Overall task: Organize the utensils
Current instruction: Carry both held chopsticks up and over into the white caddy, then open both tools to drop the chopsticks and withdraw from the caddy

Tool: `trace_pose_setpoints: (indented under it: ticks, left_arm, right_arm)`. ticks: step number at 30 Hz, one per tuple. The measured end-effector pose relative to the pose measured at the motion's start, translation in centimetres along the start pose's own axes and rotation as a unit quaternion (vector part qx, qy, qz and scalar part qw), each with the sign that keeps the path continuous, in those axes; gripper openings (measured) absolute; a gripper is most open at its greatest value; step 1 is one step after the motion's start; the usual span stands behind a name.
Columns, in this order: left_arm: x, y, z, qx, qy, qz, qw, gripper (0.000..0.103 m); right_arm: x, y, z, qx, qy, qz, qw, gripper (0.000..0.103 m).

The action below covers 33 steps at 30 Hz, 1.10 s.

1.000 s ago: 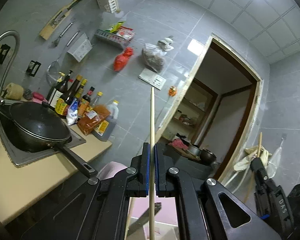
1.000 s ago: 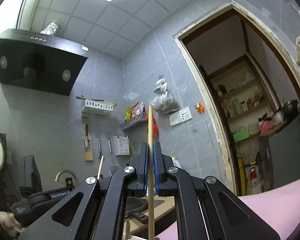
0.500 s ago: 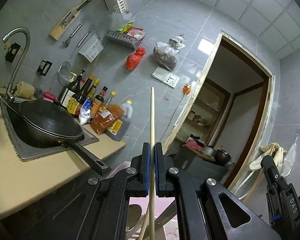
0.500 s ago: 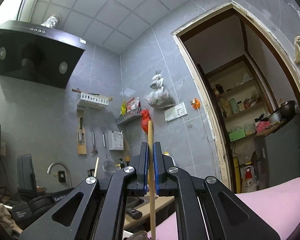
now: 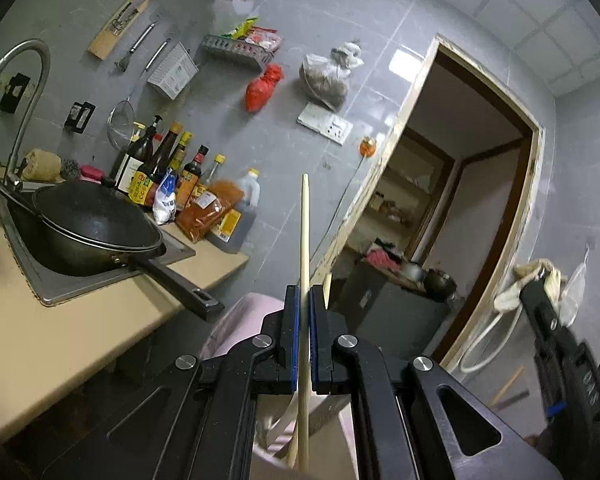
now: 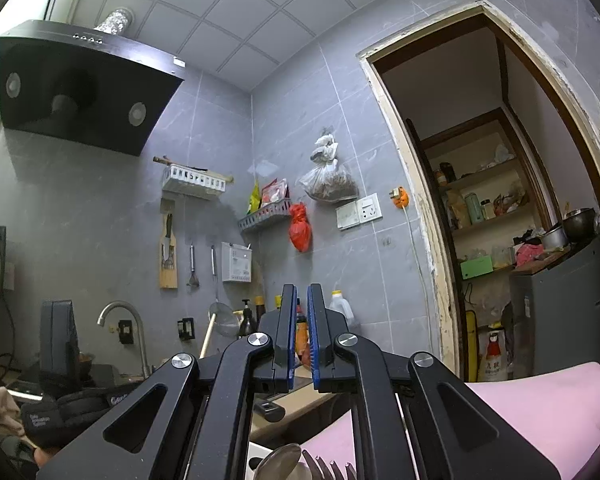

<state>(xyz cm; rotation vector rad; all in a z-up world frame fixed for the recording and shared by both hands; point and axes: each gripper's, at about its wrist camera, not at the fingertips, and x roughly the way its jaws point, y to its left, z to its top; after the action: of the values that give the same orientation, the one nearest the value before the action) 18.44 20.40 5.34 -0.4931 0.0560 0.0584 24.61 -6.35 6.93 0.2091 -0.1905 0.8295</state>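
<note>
My left gripper [image 5: 304, 296] is shut on a pale wooden chopstick [image 5: 304, 240] that stands upright between its blue pads, tip pointing up. A second chopstick end [image 5: 293, 448] shows just below the jaws. My right gripper [image 6: 302, 296] is open by a narrow gap and holds nothing. Below it a metal spoon bowl [image 6: 280, 466] and dark fork tines [image 6: 328, 468] stick up at the bottom edge. The right gripper also shows in the left wrist view [image 5: 556, 360] at the far right.
A black wok [image 5: 96, 228] sits in the sink [image 5: 60, 284] on the beige counter [image 5: 60, 340], its handle over the edge. Sauce bottles [image 5: 168, 176] line the tiled wall. A pink surface [image 6: 540, 412] lies low right. An open doorway [image 6: 500, 200] is to the right.
The right gripper has let go of its chopstick and opened slightly; the stick is gone from between its pads. The left gripper still holds its chopstick and has shifted its view a little.
</note>
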Motion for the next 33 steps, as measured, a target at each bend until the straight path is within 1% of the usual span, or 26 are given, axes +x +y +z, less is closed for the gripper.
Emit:
trace_pose_setpoints:
  ticks: [4,7,9,10,11,14,16,18,20,21,22,23,24,25,27,29,31,33]
  left_arm:
    - [-0.4,-0.4,-0.9,0.027,0.018,0.0,0.9995,0.002]
    - [-0.6,-0.8,-1.6,0.047,0.033,-0.002,0.9983,0.003]
    - [-0.6,-1.0,-1.9,0.054,0.043,-0.003,0.9976,0.004]
    - [-0.7,-1.0,-2.0,0.056,0.046,-0.004,0.9974,0.005]
    - [-0.8,-1.1,-2.1,0.057,0.05,-0.005,0.9971,0.006]
    - [-1.3,-1.2,-2.2,0.055,0.058,-0.01,0.9968,0.018]
    - [-1.8,-1.4,-2.1,0.049,0.057,-0.015,0.997,0.032]
    - [-2.3,-1.8,-2.0,0.052,0.06,-0.017,0.9967,0.034]
    - [-2.7,-2.5,-1.7,0.062,0.066,-0.019,0.9957,0.035]
    - [-2.9,-2.9,-1.7,0.069,0.07,-0.018,0.995,0.038]
    - [-3.1,-3.3,-1.7,0.074,0.072,-0.017,0.9945,0.043]
    - [-3.4,-3.8,-1.7,0.08,0.075,-0.017,0.9939,0.047]
    - [-3.6,-4.2,-1.8,0.082,0.077,-0.019,0.9935,0.053]
    - [-3.9,-4.6,-1.8,0.085,0.079,-0.021,0.993,0.056]
    - [-4.2,-5.5,-2.0,0.096,0.086,-0.02,0.9914,0.058]
    - [-4.4,-6.4,-2.3,0.106,0.094,-0.021,0.9897,0.062]
    - [-4.8,-7.1,-2.6,0.112,0.098,-0.023,0.9886,0.07]
    - [-5.0,-7.7,-3.0,0.117,0.101,-0.026,0.9876,0.076]
  right_arm:
    - [-0.2,-0.1,0.4,0.005,0.01,0.0,1.0,0.006]
    - [-0.6,0.1,0.7,-0.006,0.02,-0.001,1.0,0.009]
    - [-1.0,0.2,1.0,-0.015,0.03,0.0,0.999,0.014]
    - [-1.2,0.2,1.1,-0.019,0.036,0.001,0.999,0.02]
    - [-1.5,0.2,1.1,-0.023,0.041,0.001,0.999,0.022]
    - [-2.2,0.3,1.3,-0.036,0.052,-0.002,0.998,0.022]
    - [-2.7,0.3,1.4,-0.039,0.059,-0.004,0.998,0.024]
    - [-3.3,0.2,1.4,-0.043,0.065,-0.009,0.997,0.027]
    - [-4.0,0.1,1.4,-0.044,0.072,-0.015,0.996,0.035]
    - [-4.4,0.0,1.5,-0.045,0.077,-0.018,0.996,0.038]
    - [-4.7,-0.1,1.5,-0.044,0.08,-0.022,0.996,0.044]
    - [-4.9,-0.2,1.6,-0.044,0.083,-0.023,0.995,0.047]
    - [-5.4,-0.4,1.7,-0.042,0.087,-0.025,0.995,0.049]
    - [-5.7,-0.4,1.7,-0.042,0.09,-0.027,0.995,0.053]
    - [-6.5,-0.6,1.8,-0.043,0.099,-0.034,0.994,0.056]
    - [-7.4,-0.9,1.8,-0.043,0.11,-0.04,0.992,0.066]
    - [-8.3,-1.2,1.9,-0.042,0.118,-0.046,0.991,0.072]
    - [-9.3,-1.5,1.8,-0.042,0.127,-0.054,0.99,0.076]
